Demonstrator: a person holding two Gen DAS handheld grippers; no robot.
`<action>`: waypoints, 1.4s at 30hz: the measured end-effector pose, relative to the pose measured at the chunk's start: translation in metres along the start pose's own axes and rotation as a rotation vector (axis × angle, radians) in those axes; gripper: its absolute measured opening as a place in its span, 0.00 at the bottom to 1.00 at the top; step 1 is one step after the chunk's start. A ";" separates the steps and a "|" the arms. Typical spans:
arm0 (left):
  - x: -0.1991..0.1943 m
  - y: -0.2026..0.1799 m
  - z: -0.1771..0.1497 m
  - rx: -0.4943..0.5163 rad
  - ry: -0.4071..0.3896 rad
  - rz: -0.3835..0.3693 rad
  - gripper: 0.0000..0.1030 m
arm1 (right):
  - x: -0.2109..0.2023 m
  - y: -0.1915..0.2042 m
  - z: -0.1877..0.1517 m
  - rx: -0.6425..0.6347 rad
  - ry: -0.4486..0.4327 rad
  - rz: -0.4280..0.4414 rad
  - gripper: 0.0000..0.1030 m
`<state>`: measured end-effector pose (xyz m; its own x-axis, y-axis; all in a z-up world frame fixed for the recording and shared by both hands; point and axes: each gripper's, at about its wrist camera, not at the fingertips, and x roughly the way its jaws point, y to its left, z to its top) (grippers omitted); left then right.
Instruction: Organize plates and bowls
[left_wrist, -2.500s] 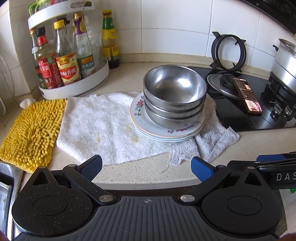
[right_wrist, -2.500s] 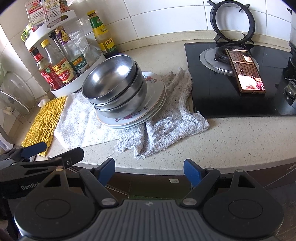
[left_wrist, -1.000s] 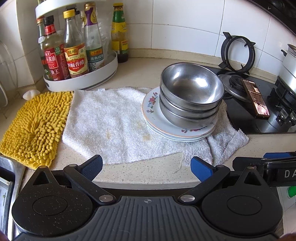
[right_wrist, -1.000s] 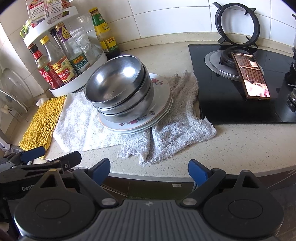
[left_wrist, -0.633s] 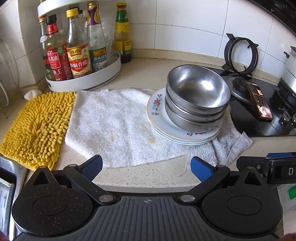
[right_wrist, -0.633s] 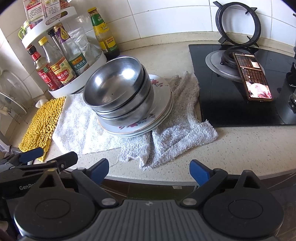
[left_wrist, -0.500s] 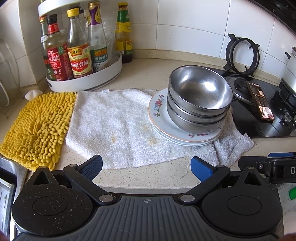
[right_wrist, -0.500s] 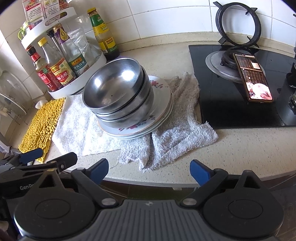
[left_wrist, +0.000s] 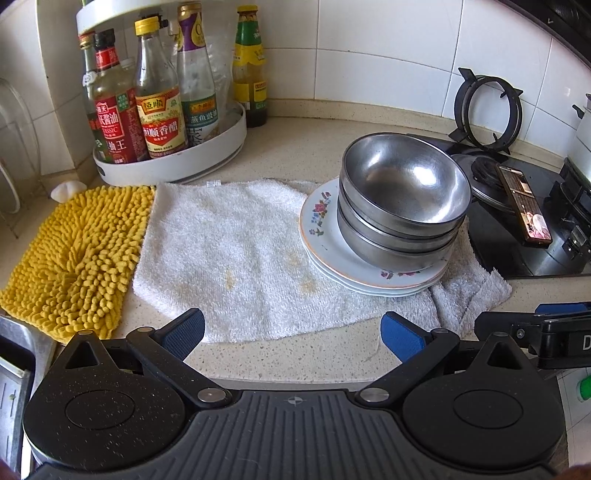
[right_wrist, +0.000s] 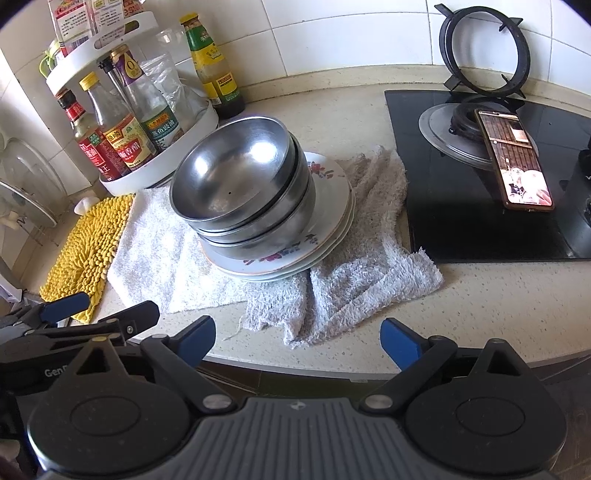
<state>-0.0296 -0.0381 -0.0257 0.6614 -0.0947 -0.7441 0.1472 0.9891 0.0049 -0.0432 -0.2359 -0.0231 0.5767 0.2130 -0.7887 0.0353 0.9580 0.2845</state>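
Grippers (left_wrist: 291, 334) (right_wrist: 298, 338) nearer, wide apart, unladen.

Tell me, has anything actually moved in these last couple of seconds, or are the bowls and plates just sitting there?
Only the cameras shifted: the left gripper drifted leftward and slightly closer, so the steel bowls slid right in its view. Nothing was grasped or released. Both it and the right gripper stayed open short of the counter, and the bowls remain stacked on the floral plates atop the white towel.
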 end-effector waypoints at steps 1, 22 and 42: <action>0.000 0.000 0.000 0.001 -0.002 -0.001 0.99 | 0.000 0.000 0.000 -0.001 -0.001 0.001 1.00; -0.129 -0.021 -0.034 0.118 -0.991 0.581 1.00 | -0.054 0.005 0.006 -0.013 -0.231 0.115 1.00; -0.141 -0.042 -0.057 0.215 -1.200 0.641 1.00 | -0.045 0.022 0.004 -0.065 -0.179 0.123 1.00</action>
<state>-0.1709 -0.0594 0.0408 0.8631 0.2202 0.4545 -0.3846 0.8699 0.3088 -0.0652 -0.2252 0.0204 0.7094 0.2969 -0.6392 -0.0938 0.9387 0.3318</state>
